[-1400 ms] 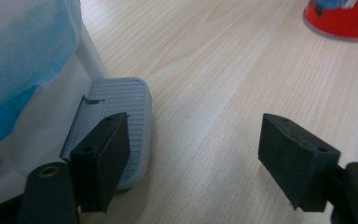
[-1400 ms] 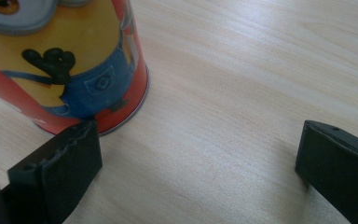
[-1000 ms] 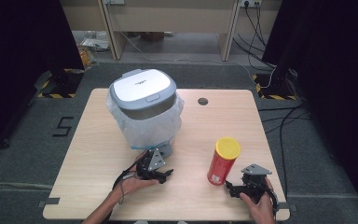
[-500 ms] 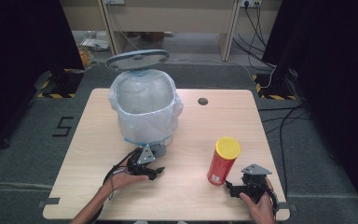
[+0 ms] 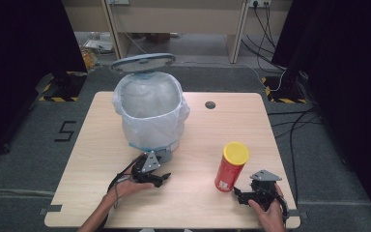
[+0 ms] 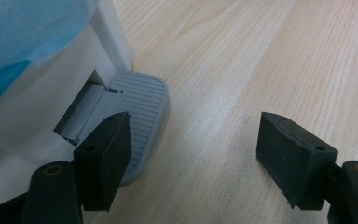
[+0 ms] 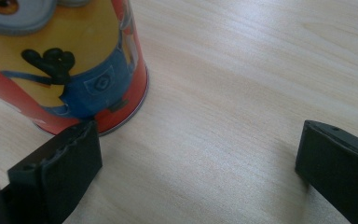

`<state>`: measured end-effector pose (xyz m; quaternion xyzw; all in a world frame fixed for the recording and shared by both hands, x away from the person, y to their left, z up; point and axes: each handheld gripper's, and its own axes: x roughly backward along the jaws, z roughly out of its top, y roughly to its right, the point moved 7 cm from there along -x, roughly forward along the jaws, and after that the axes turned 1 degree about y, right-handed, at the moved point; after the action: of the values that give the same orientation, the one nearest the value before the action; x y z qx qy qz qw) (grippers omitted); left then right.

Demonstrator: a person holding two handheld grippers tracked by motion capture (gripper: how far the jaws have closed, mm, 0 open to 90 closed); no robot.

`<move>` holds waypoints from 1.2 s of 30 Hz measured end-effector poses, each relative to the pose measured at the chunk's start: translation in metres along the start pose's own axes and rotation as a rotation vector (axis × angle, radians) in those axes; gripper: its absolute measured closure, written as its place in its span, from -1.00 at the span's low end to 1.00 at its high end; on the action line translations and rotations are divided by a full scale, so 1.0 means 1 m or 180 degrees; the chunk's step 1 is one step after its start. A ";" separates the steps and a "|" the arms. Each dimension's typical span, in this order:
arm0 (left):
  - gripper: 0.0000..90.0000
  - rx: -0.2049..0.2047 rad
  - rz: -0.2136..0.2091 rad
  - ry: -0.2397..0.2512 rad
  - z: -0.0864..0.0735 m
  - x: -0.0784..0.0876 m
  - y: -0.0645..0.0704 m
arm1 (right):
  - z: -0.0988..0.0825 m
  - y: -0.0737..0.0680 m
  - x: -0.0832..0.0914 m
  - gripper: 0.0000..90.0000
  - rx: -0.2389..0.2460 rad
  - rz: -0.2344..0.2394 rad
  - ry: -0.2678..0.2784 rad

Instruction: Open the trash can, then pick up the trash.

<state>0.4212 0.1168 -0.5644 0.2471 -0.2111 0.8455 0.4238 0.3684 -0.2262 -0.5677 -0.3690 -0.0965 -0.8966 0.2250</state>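
The ribbed grey plastic pedal is pressed by the left gripper – fingers spread, empty; the bin stands upright, round lid raised. The right gripper is held open.

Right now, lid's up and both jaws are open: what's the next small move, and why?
Probably slide the right gripper left so its open jaws straddle the red can, then close. The can stands upright just outside the jaws, ungrasped, while the bin has its lid raised and the left gripper rests at the pedal.
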 end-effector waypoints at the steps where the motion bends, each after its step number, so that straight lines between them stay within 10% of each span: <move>1: -0.43 0.0000 0.0000 0.0000 0.000 0.000 0.000 | 0.000 0.000 0.000 -0.99 0.0000 0.0000 0.0000; 19: -0.43 0.0016 0.0032 -0.0001 0.000 0.000 0.000 | 0.000 -0.001 0.002 -0.88 0.0007 0.0006 0.0031; 21: -0.43 0.0016 0.0030 -0.0001 0.000 0.000 0.000 | -0.001 -0.004 0.007 -0.58 0.0044 0.0069 0.0133; 36: -0.43 0.0013 0.0014 -0.0003 0.000 0.000 0.000 | 0.016 -0.027 0.058 -0.66 0.0199 0.0258 0.0828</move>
<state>0.4212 0.1163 -0.5643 0.2478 -0.2102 0.8467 0.4213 0.3289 -0.2164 -0.5153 -0.2460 -0.0795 -0.9236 0.2830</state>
